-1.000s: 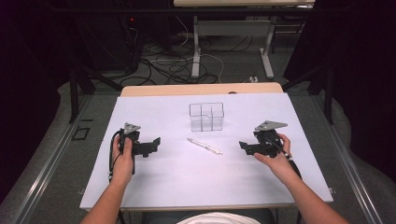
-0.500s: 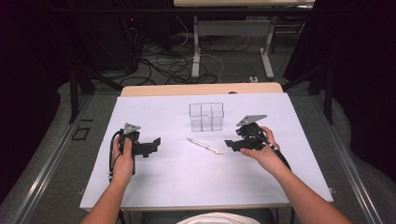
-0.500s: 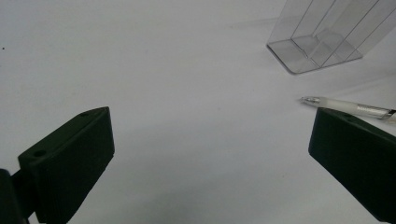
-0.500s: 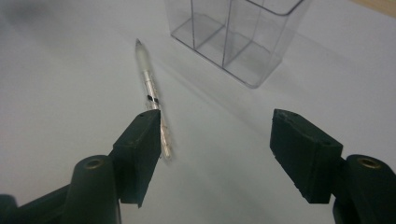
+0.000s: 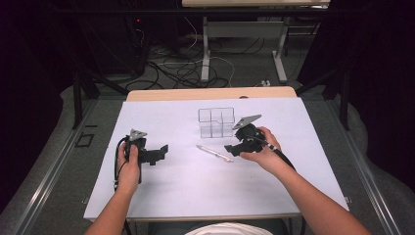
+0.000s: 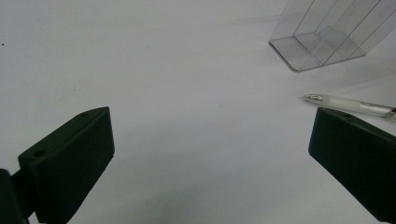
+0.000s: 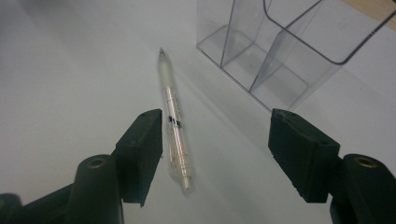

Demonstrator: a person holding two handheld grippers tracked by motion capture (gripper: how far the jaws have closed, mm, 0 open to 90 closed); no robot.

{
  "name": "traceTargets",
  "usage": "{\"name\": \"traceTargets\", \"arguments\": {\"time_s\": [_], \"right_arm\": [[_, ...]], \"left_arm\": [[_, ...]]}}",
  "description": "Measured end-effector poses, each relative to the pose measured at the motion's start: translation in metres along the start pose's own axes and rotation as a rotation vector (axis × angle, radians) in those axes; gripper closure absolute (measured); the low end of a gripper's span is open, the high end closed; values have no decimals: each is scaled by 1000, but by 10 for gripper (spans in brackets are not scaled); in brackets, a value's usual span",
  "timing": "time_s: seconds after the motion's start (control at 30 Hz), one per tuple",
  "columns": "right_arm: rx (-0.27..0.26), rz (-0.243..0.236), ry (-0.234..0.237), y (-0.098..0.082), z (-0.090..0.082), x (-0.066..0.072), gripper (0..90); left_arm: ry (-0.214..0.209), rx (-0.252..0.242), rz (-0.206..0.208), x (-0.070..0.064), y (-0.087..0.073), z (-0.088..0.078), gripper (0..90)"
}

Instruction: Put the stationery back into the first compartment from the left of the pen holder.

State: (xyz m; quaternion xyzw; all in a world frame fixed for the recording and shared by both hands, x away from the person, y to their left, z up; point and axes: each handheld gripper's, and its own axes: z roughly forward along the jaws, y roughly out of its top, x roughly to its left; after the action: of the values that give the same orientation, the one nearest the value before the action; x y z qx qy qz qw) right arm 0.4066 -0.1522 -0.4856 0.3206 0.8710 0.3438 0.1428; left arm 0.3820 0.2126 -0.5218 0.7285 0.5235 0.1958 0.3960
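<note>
On the white table (image 5: 161, 196), one clear pen (image 5: 214, 153) lies flat just in front of one clear organizer (image 5: 216, 122), near it but apart. In the left gripper view a jaw cuts off the pen's rear end, and the organizer's top runs out of frame. The right gripper (image 5: 231, 149) hovers at the pen's rear end; its jaws have just been closing, yet stand partly apart with the pen beside the left pad, untouched as far as I can tell. The left gripper (image 5: 164, 149), well apart, gapes wide over bare table. Cables and desk legs sit on the floor beyond.
</note>
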Motion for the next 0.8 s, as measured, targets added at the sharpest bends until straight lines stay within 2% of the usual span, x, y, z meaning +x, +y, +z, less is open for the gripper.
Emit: {"name": "traceTargets", "arguments": {"time_s": [0.13, 0.2, 0.3, 0.53, 0.63, 0.8], "right_arm": [[31, -6, 6, 8, 5, 5, 370], [14, -17, 6, 10, 8, 7, 416], [12, -26, 31, 13, 13, 10, 458], [21, -38, 66, 18, 25, 15, 496], [52, -28, 74, 21, 29, 19, 520], [74, -85, 99, 30, 36, 25, 557]], "left_arm": [[3, 3, -1, 0, 0, 0, 2], [4, -2, -1, 1, 0, 0, 2], [5, -1, -1, 1, -1, 1, 2], [6, 3, 3, 2, 0, 1, 2], [10, 5, 0, 2, -1, 1, 1], [8, 13, 2, 3, 0, 1, 1]]}}
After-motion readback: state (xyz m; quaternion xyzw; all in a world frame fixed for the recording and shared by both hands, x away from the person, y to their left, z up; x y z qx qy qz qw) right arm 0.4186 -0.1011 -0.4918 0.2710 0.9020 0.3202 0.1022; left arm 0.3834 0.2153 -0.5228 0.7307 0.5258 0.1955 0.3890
